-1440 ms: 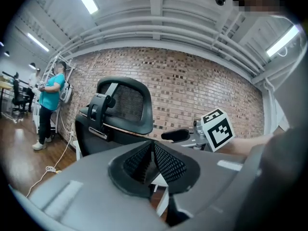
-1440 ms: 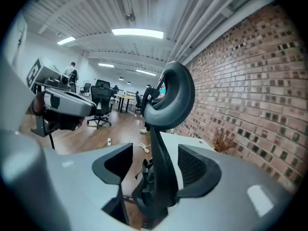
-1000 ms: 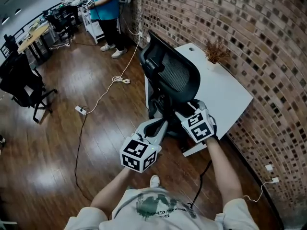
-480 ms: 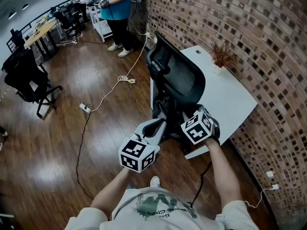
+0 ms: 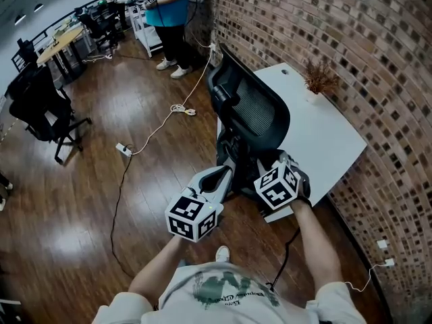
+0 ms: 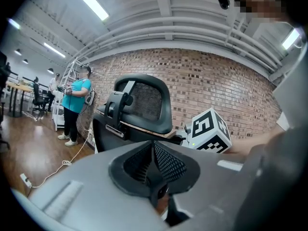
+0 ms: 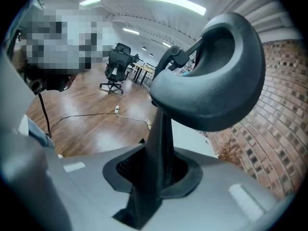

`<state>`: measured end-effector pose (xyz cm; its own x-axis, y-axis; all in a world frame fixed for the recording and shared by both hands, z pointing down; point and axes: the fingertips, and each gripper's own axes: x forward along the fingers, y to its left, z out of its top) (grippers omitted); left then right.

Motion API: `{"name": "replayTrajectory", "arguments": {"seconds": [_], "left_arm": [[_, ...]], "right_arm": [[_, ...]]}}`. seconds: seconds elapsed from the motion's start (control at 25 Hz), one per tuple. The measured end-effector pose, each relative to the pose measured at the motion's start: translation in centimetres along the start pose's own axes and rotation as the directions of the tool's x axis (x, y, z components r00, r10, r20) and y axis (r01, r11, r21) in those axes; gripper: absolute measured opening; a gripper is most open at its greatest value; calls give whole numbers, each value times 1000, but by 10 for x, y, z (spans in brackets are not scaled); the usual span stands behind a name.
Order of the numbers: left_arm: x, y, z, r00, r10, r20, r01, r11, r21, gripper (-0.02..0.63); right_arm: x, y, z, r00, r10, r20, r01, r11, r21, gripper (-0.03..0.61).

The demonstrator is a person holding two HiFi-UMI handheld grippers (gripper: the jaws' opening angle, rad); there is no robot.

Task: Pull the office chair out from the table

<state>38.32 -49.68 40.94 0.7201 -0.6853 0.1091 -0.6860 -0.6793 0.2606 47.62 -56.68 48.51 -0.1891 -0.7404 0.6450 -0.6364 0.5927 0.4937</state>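
Observation:
The black office chair [image 5: 253, 113] with a mesh back stands tucked against the white table [image 5: 324, 137]. My right gripper [image 5: 268, 167] is at the chair's right armrest. In the right gripper view the armrest's post [image 7: 161, 143] fills the gap between the closing jaws of the right gripper [image 7: 161, 170], and the armrest pad [image 7: 216, 81] looms above them. My left gripper [image 5: 226, 173] hovers at the chair's rear left, close to the seat. In the left gripper view the left gripper [image 6: 154, 153] has its pads together with nothing between them, and the chair back [image 6: 144, 102] is ahead.
A brick wall [image 5: 351, 39] runs behind the table, which carries a dried plant [image 5: 320, 78]. A white cable [image 5: 158, 120] and a power strip [image 5: 123, 148] lie on the wooden floor. Another black chair [image 5: 40, 103] stands at left. A person in a teal shirt [image 5: 169, 5] is at the back.
My right gripper has rolled and dropped a little at the armrest. The left gripper has shifted slightly toward the chair. The chair stays against the table.

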Motion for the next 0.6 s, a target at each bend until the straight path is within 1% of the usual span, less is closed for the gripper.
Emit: {"name": "replayTrajectory", "arguments": {"seconds": [0.24,0.6], "left_arm": [[-25,12,1,1000,-4,11,4,1000,-5,15],[-102,37,-4,1000,-9,17,10,999,-33,15]], "right_arm": [[-6,33,21,1000,4,1,-4,1000,12,86],[-17,88,55,1000,-8,-6,8,1000,15,87]]}}
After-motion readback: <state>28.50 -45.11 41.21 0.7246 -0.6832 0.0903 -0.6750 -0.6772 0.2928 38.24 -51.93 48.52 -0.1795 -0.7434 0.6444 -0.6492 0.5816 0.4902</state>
